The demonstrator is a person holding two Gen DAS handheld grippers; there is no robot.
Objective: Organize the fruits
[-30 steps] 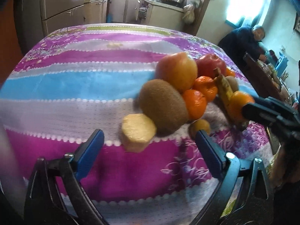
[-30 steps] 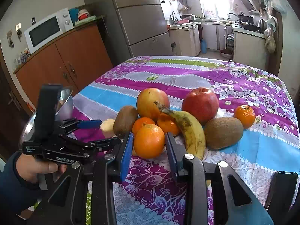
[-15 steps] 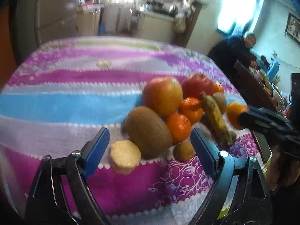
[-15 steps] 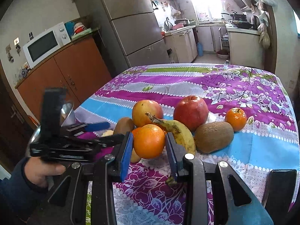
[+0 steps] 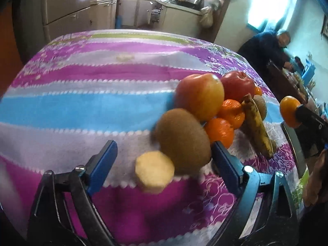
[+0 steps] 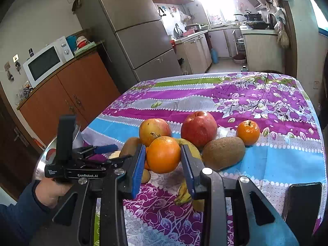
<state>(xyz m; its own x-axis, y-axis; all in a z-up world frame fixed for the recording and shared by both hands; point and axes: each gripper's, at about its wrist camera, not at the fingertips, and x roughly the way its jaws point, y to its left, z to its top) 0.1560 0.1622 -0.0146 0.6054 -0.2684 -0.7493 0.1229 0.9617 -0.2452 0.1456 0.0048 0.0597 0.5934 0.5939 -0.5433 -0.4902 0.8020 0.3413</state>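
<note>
The right claw is clamped on a smooth, round orange, its blue pads pressing both sides and holding it clear above the floral, striped cloth of the counter. The left claw stands wide apart, its blue pads flanking a fuzzy brown kiwi and a pale, faceted peeled chunk at its 7 o'clock. At the kiwi's 1 o'clock sits a glossy yellow-red apple; at 3 o'clock, dimpled tangerines and a spotted, curved banana.
</note>
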